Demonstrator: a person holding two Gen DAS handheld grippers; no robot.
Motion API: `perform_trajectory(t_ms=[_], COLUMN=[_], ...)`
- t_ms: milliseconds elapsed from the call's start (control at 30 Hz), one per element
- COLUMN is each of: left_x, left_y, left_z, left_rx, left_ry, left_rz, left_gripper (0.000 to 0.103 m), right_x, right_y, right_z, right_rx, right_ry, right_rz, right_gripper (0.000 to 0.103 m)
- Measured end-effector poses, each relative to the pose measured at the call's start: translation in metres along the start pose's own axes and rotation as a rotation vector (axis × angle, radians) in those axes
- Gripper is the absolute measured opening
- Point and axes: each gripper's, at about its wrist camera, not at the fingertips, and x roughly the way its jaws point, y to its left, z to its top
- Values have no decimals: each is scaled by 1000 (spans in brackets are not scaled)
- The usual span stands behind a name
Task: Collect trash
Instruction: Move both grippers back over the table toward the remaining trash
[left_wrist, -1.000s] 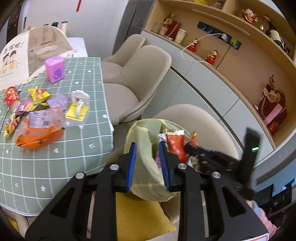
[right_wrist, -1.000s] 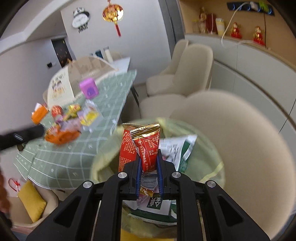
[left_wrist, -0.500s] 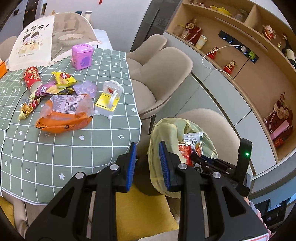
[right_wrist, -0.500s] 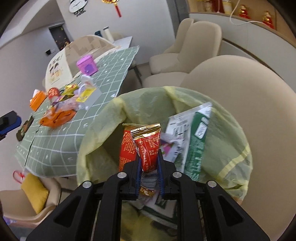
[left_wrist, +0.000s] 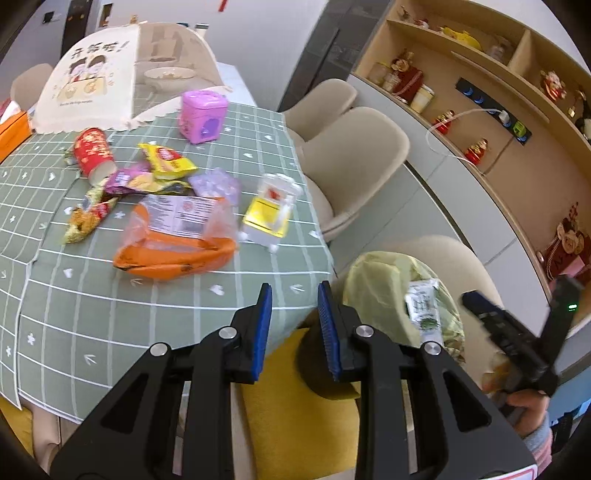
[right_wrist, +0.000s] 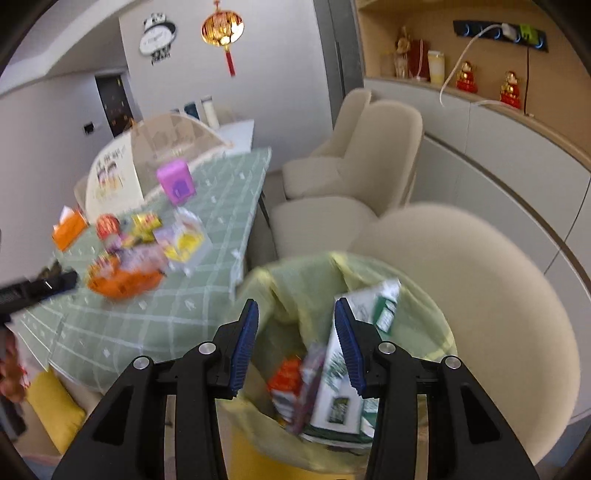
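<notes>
1. The right claw (right_wrist: 295, 341) hangs over a yellow-green trash bag (right_wrist: 295, 280); its blue pads stand apart and are opening, with nothing pressed between them.
2. Below and between those pads, inside the bag, lie a red packet (right_wrist: 286, 376) and a white-and-green carton (right_wrist: 334, 391). The picture is smeared, so their print cannot be read, and the right pad covers part of the carton.
3. The bag's lower part is cut off by the claw's black arms and the frame edge; what it stands on is hard to tell, though a beige chair (right_wrist: 480, 295) curves just behind it.
4. The left claw (left_wrist: 295, 328) has its pads apart with nothing between them, held over the near edge of the worktop (left_wrist: 110, 314), which wears a green checked cloth.
5. Ahead and to the left of this claw sit the remaining wrappers: an orange bag (left_wrist: 173, 254) nearest, a yellow packet (left_wrist: 168, 160) and a red cup (left_wrist: 92, 153) on its side farther off. A purple wrapper (left_wrist: 129, 181) is partly buried among them.
6. To the right of the left claw, the trash bag shows again, with the right claw blurred beyond it and a sleeve (left_wrist: 535, 439) clipped by the frame.
</notes>
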Motion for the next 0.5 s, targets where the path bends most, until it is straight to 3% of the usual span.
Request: perform_trajectory(t_ms=[267,333,500], left_x=[-11,-14,-22], left_y=[72,87,132], left_z=[9,10,11], left_rx=[-107,-127,-188], left_ry=[-49,-67,-85], left_rz=[91,126,209], left_gripper=[25,25,25], right_x=[-1,5,31], right_y=[53,61,88], right_z=[27,28,28], right_rx=[-50,-38,-45], right_ry=[-94,-95,-52], right_rz=[55,86,158], right_gripper=[44,51,52])
